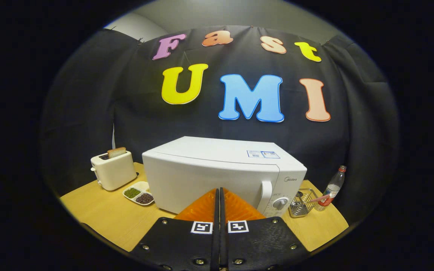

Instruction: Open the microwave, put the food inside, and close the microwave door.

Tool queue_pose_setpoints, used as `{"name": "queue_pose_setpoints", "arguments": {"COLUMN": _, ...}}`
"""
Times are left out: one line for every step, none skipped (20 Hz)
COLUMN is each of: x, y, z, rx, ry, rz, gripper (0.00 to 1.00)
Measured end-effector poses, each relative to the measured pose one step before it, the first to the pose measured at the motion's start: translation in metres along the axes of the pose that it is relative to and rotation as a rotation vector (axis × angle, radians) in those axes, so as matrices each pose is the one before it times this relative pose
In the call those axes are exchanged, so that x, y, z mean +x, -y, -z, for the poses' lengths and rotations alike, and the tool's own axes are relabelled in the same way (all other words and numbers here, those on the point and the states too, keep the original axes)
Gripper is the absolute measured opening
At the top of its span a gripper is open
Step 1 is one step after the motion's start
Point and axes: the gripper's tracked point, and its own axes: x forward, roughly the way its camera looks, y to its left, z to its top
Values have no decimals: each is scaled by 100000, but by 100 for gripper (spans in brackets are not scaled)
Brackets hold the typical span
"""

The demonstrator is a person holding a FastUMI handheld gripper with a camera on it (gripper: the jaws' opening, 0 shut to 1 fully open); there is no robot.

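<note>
On the wooden table (100,214), the microwave (217,177) stood with door closed, just ahead of the gripper (219,199), whose fingers were pressed together, holding nothing. Divided food dish (138,193) sat beside the microwave, untouched. Judged: every step remained.

Even, moderately bright light from overhead; the microwave (217,177) top is lit cleanly with no blown glare, and its front face sits slightly dimmer. Soft shadows fall under the toaster (113,171) and the sectioned dish (138,193) on the wooden table (100,214). Strong fisheye bending curves the table edge and the wall cloth; focus is sharp mid-scene, while the closed-together fingers of the gripper (219,192) look soft and dark low down.
</note>
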Motion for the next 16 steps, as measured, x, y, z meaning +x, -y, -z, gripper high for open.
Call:
{"name": "queue_pose_setpoints", "arguments": {"x": -1184, "y": -27, "z": -365, "rx": 366, "ry": 752, "rz": 632, "gripper": 0}}
{"name": "queue_pose_setpoints", "arguments": {"x": -1146, "y": -33, "z": -317, "rx": 772, "ry": 512, "rz": 406, "gripper": 0}}
{"name": "queue_pose_setpoints", "arguments": {"x": -1194, "y": -148, "z": -230, "rx": 961, "ry": 434, "rz": 173, "gripper": 0}}
{"name": "queue_pose_setpoints", "arguments": {"x": -1124, "y": -13, "z": -369, "rx": 318, "ry": 1037, "rz": 566, "gripper": 0}}
{"name": "queue_pose_setpoints", "arguments": {"x": -1113, "y": 235, "z": -255, "rx": 7, "ry": 864, "rz": 810, "gripper": 0}}
{"name": "queue_pose_setpoints", "arguments": {"x": -1066, "y": 50, "z": -175, "rx": 209, "ry": 566, "rz": 483, "gripper": 0}}
{"name": "queue_pose_setpoints", "arguments": {"x": -900, "y": 15, "z": -160, "rx": 320, "ry": 359, "rz": 435, "gripper": 0}}
{"name": "queue_pose_setpoints", "arguments": {"x": -964, "y": 174, "z": -123, "rx": 303, "ry": 556, "rz": 522, "gripper": 0}}
{"name": "queue_pose_setpoints", "arguments": {"x": -994, "y": 253, "z": -145, "rx": 486, "ry": 1076, "rz": 839, "gripper": 0}}
{"name": "queue_pose_setpoints", "arguments": {"x": -1001, "y": 175, "z": -160, "rx": 554, "ry": 868, "rz": 654, "gripper": 0}}
{"name": "queue_pose_setpoints", "arguments": {"x": -946, "y": 304, "z": 67, "rx": 392, "ry": 613, "rz": 906, "gripper": 0}}
{"name": "queue_pose_setpoints", "arguments": {"x": -983, "y": 332, "z": 7, "rx": 60, "ry": 655, "rz": 1039, "gripper": 0}}
{"name": "queue_pose_setpoints", "arguments": {"x": -773, "y": 454, "z": 112, "rx": -85, "ry": 527, "rz": 1102, "gripper": 0}}
{"name": "queue_pose_setpoints", "arguments": {"x": -1089, "y": 277, "z": 47, "rx": -2, "ry": 262, "rz": 631, "gripper": 1}}
{"name": "queue_pose_setpoints", "arguments": {"x": -785, "y": 254, "z": 249, "rx": 511, "ry": 293, "rz": 705, "gripper": 2}}
{"name": "queue_pose_setpoints", "arguments": {"x": -798, "y": 31, "z": 197, "rx": 1071, "ry": 286, "rz": -610, "gripper": 9}}
